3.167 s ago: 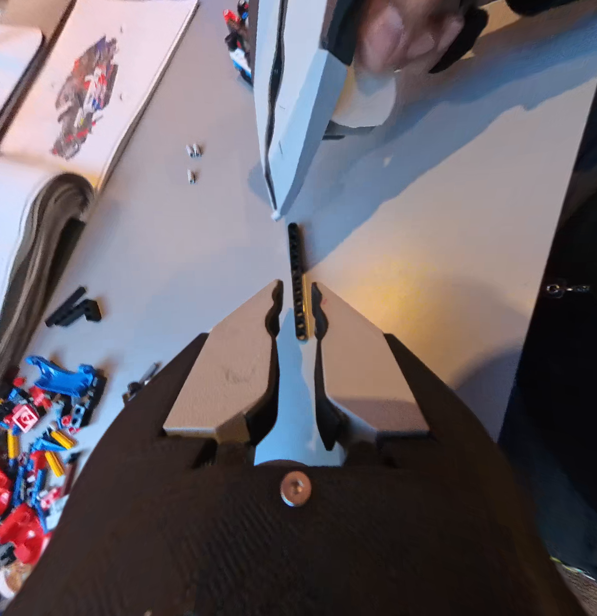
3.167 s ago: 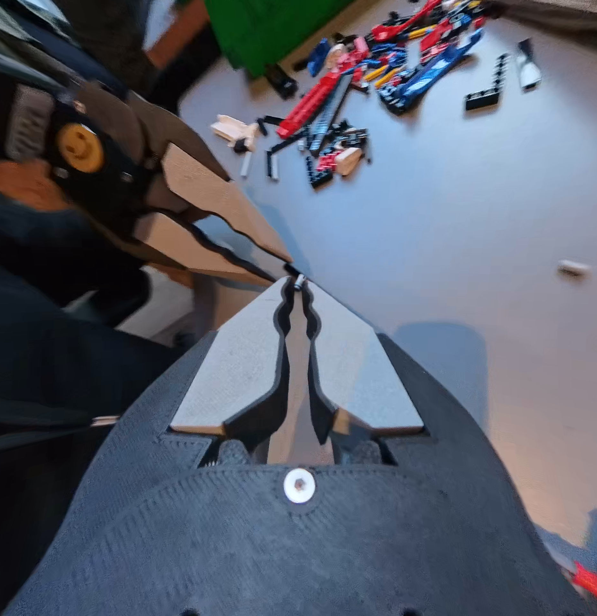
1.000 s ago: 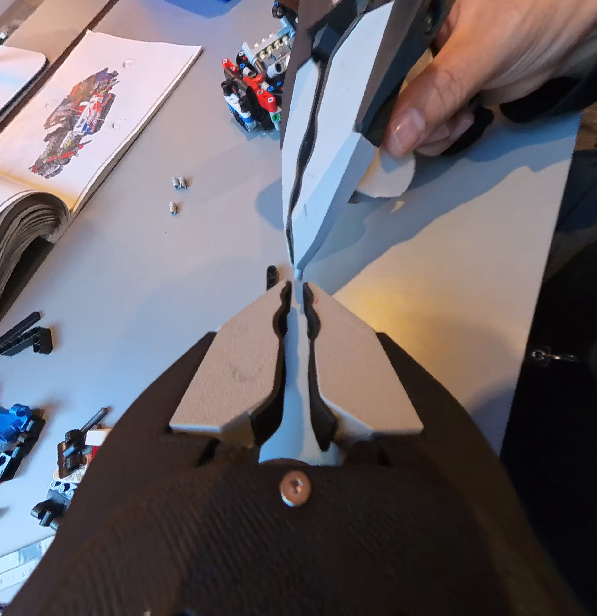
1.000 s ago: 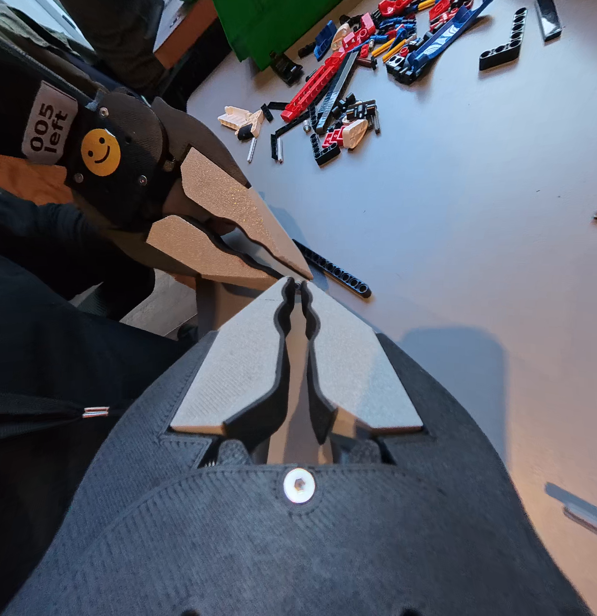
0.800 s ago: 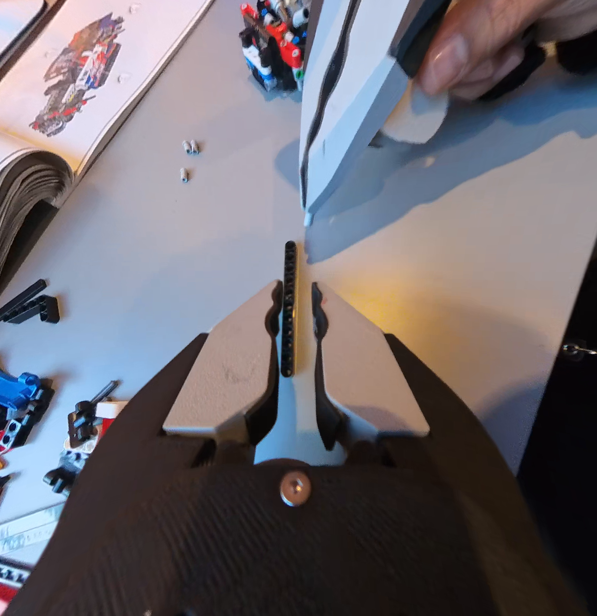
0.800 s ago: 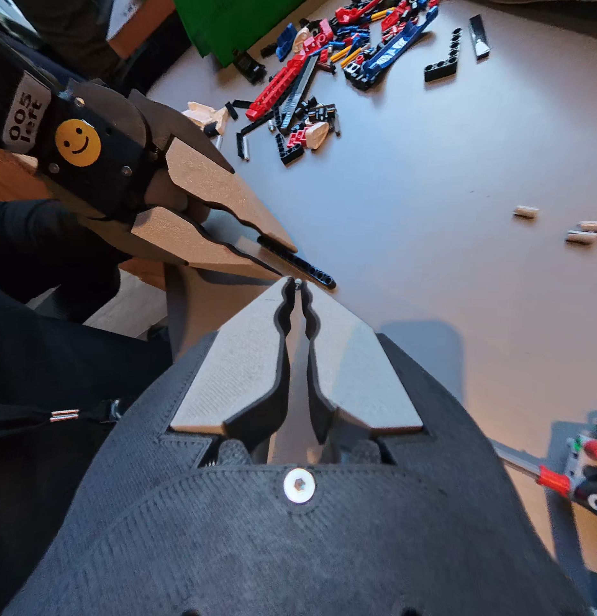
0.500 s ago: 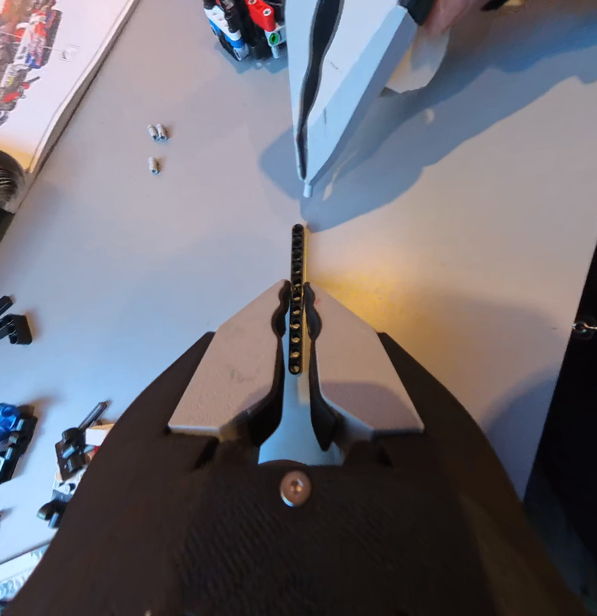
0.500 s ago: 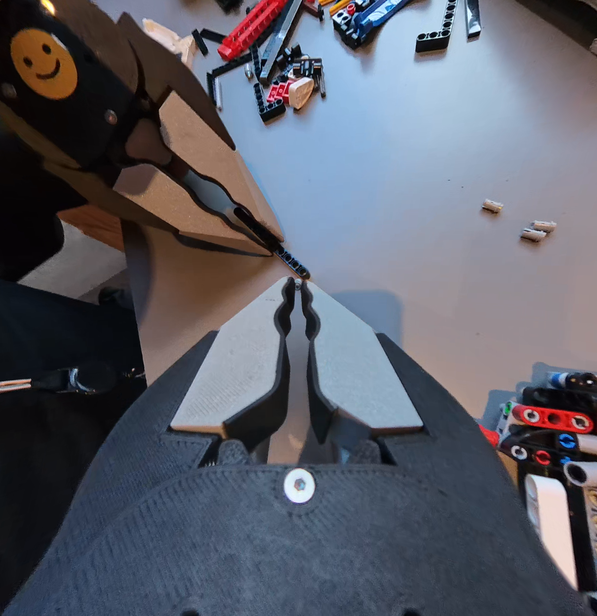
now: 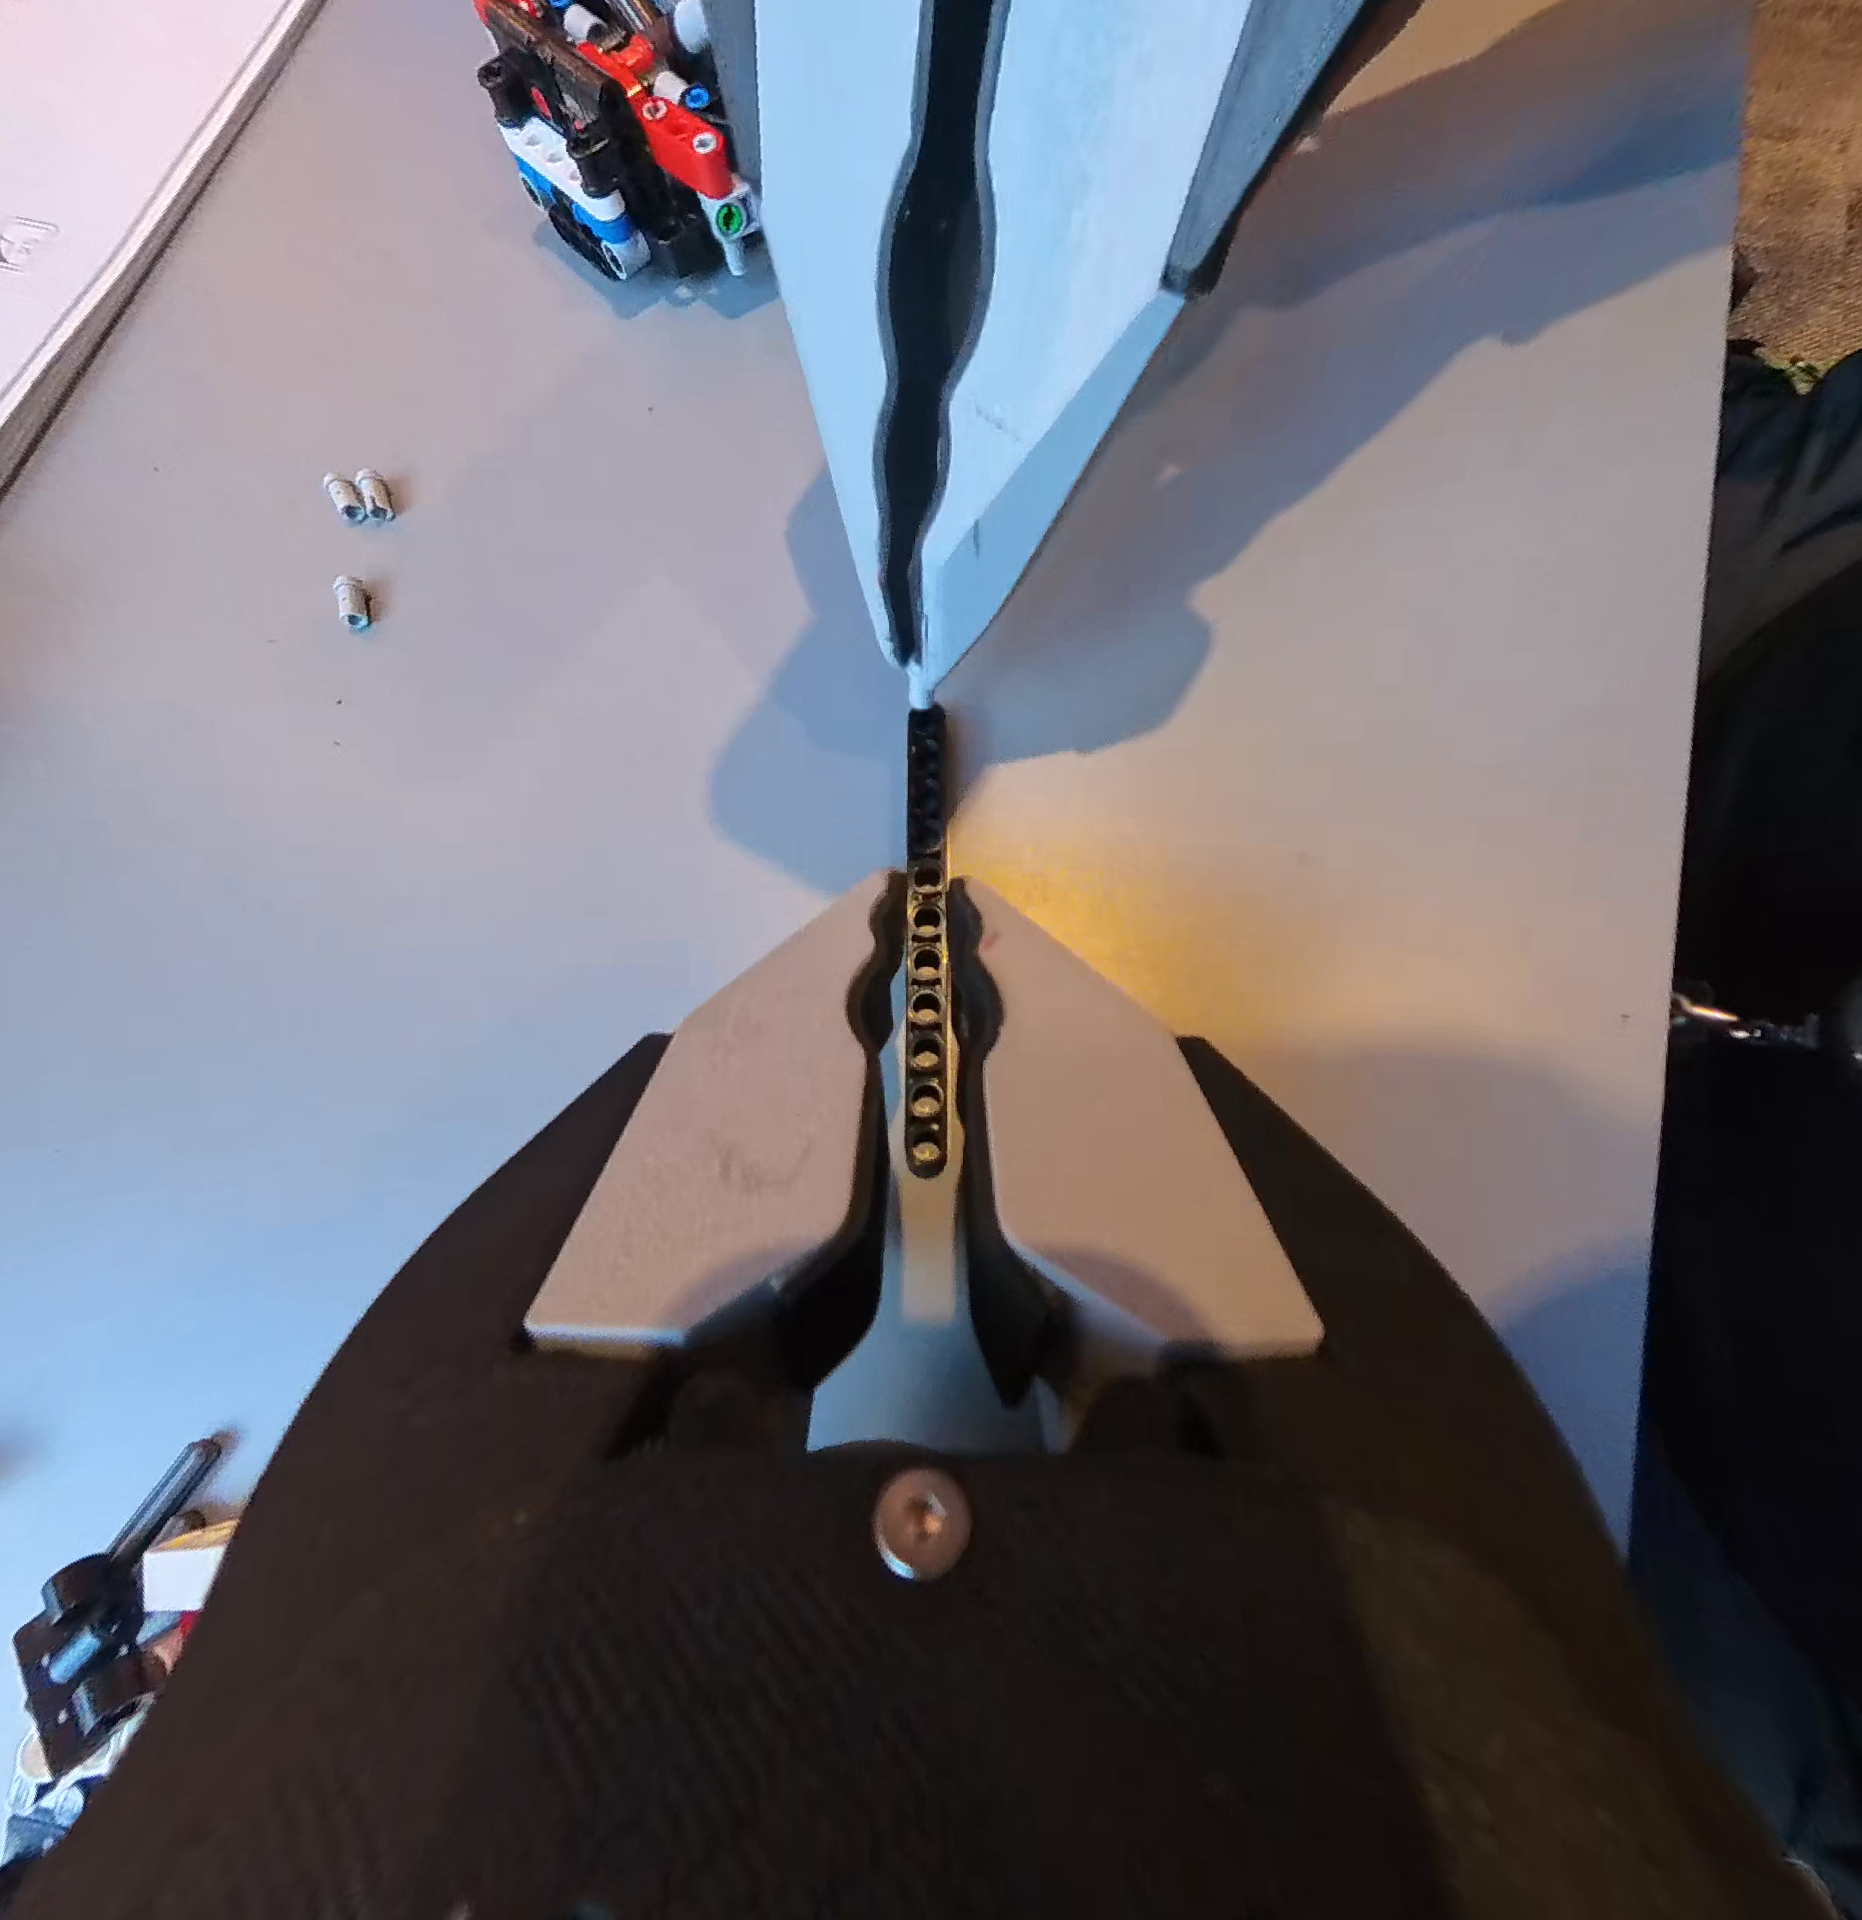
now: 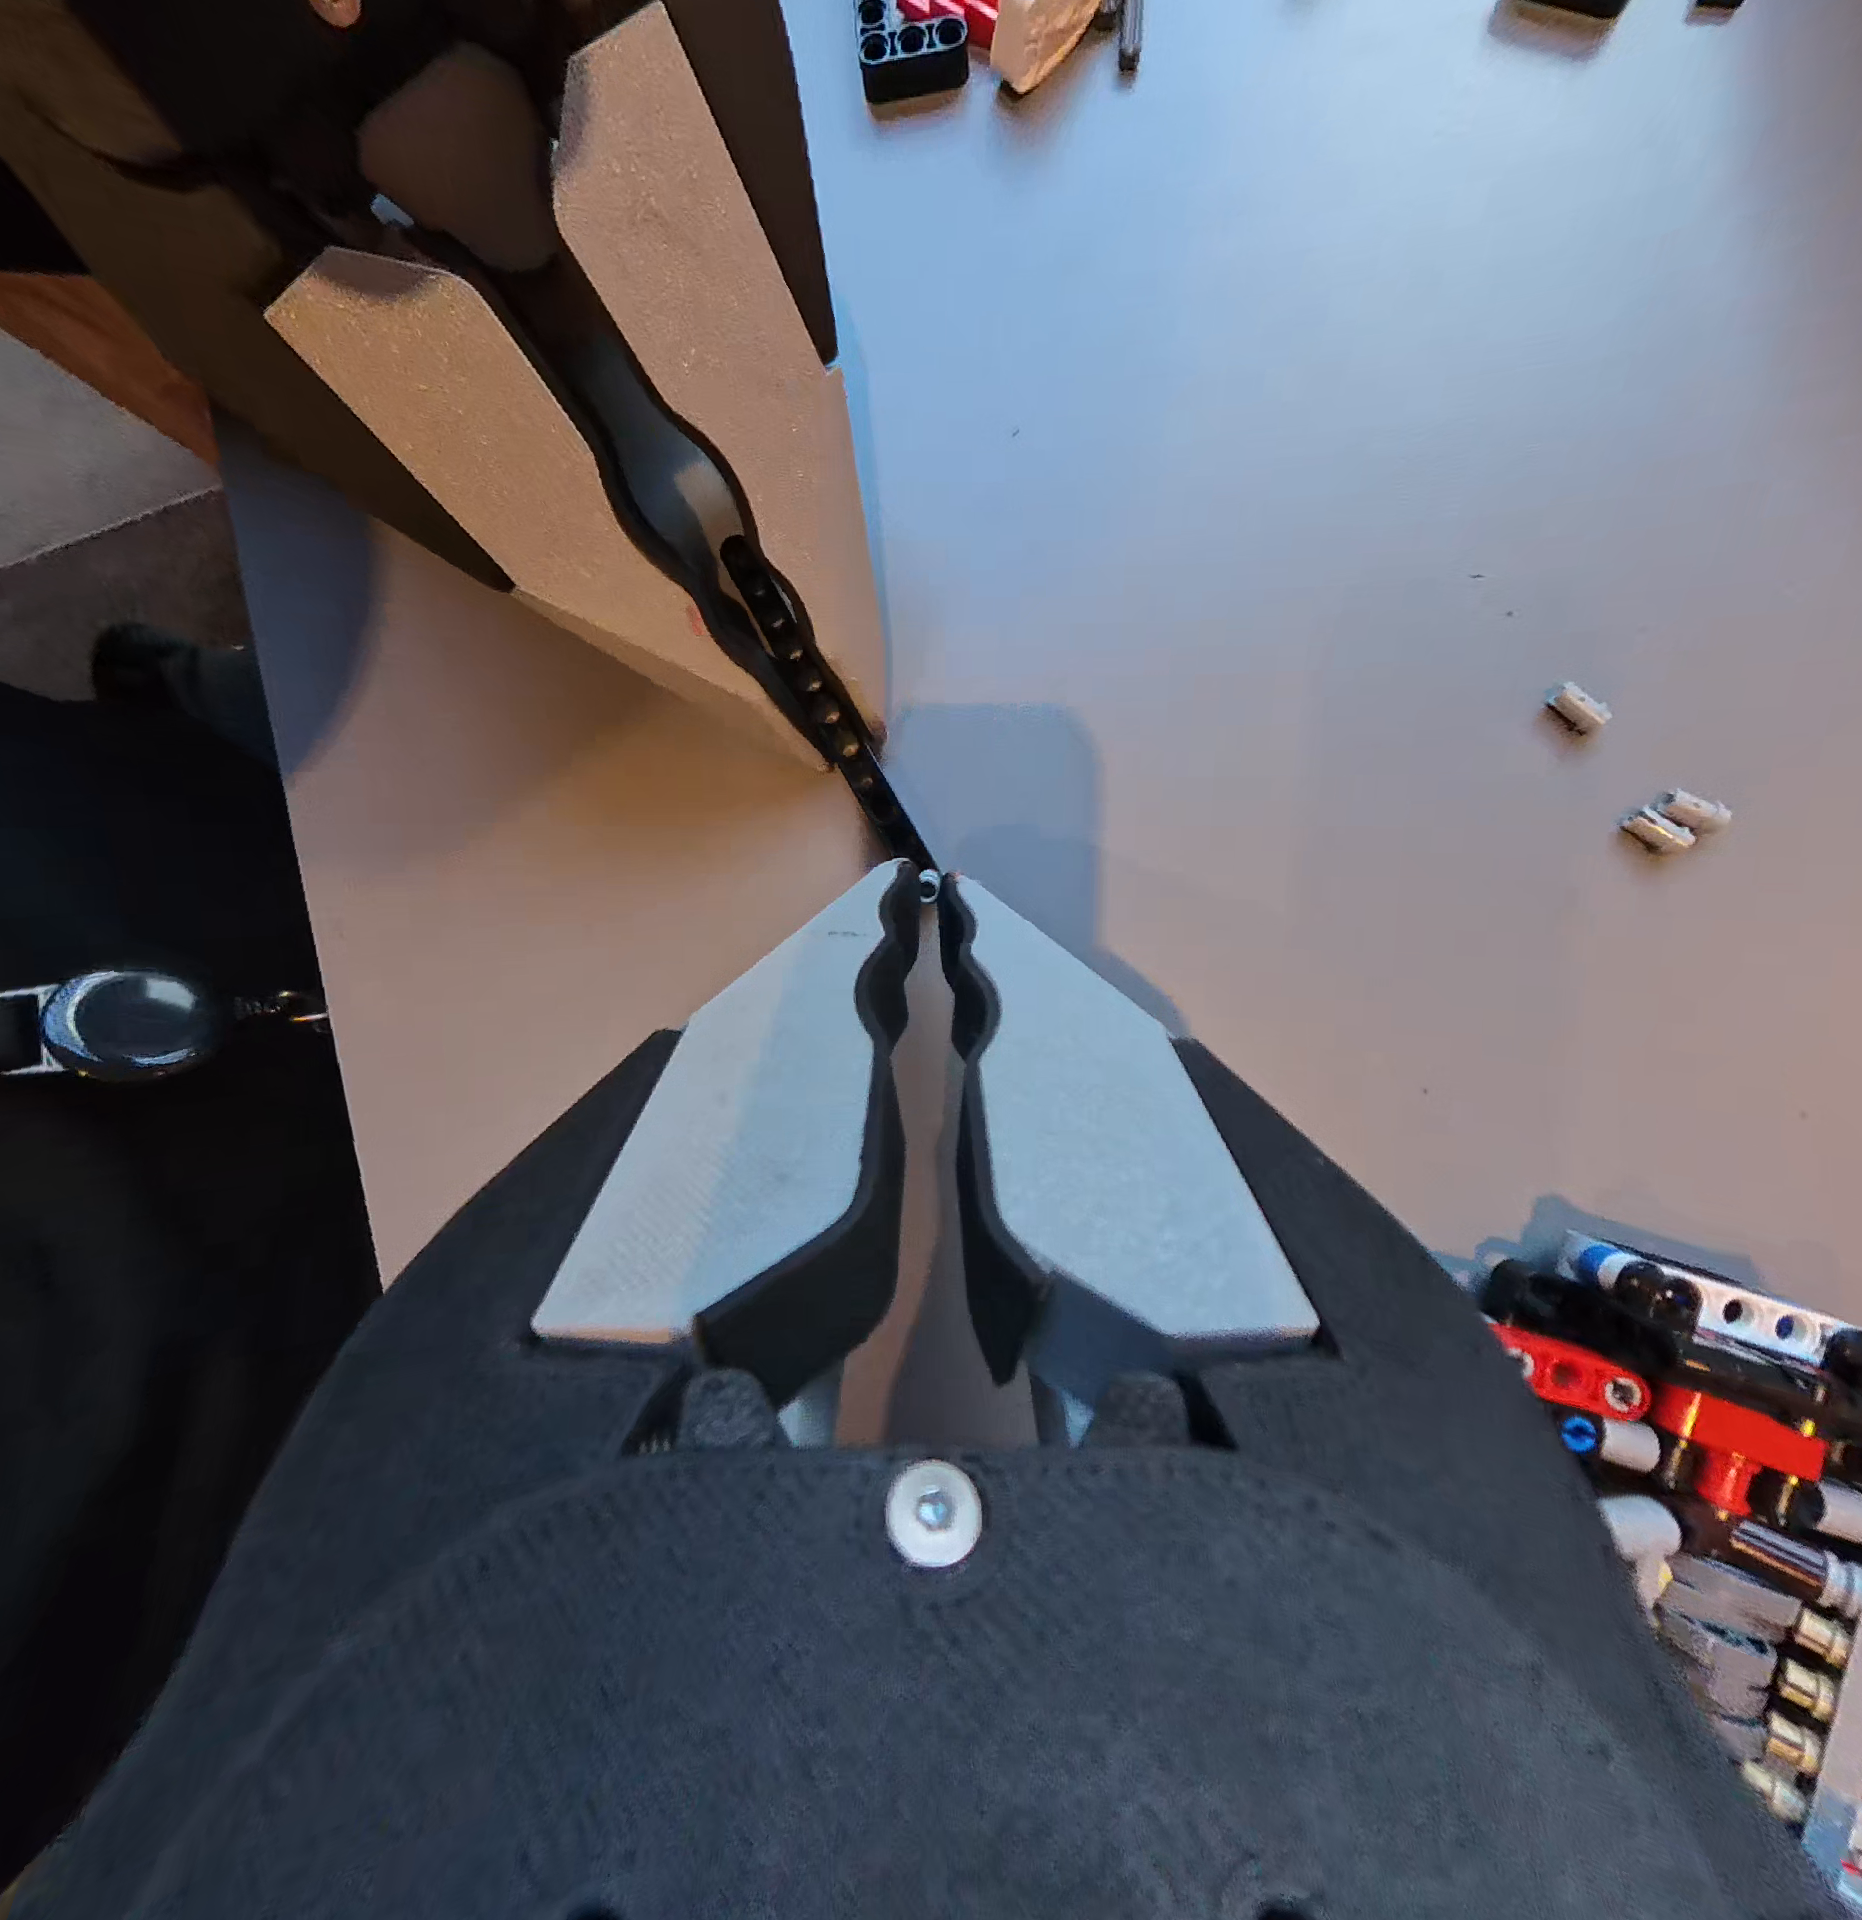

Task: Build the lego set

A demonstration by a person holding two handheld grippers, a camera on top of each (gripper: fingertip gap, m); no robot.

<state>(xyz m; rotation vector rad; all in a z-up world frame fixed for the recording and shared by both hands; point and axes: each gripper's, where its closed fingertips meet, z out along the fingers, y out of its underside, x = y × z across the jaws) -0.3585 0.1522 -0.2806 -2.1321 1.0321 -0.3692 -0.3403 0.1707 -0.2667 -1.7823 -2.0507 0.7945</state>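
1. The left gripper (image 9: 927,904) has its jaws closed on a long black holed beam (image 9: 928,997), clamped along its near half so the far end juts free above the grey tabletop (image 9: 387,935).

2. The right gripper (image 10: 928,883) has its jaws pinched almost together on a small pale grey pin (image 10: 928,886), held at the very tips and touching the beam's free end, or just short of it.

3. In the left wrist view the pin (image 9: 922,691) sits right at the beam's last hole; whether it has entered cannot be told.

4. The step in hand appears to be seating the pin in that end hole. Done well, it calls for the pin's axis square to the hole, a straight push with no twist, and the left jaws holding firm so the beam does not slide back.

5. A risk, as judged here: with so little of the pin gripped, a skewed push could flick it out onto the tabletop.

6. Three spare grey pins (image 9: 358,497) lie to the left, well apart from the work.

7. A partly built red, black and white model (image 9: 620,156) stands at the far side, and loose black parts (image 9: 85,1642) sit at the near left edge.
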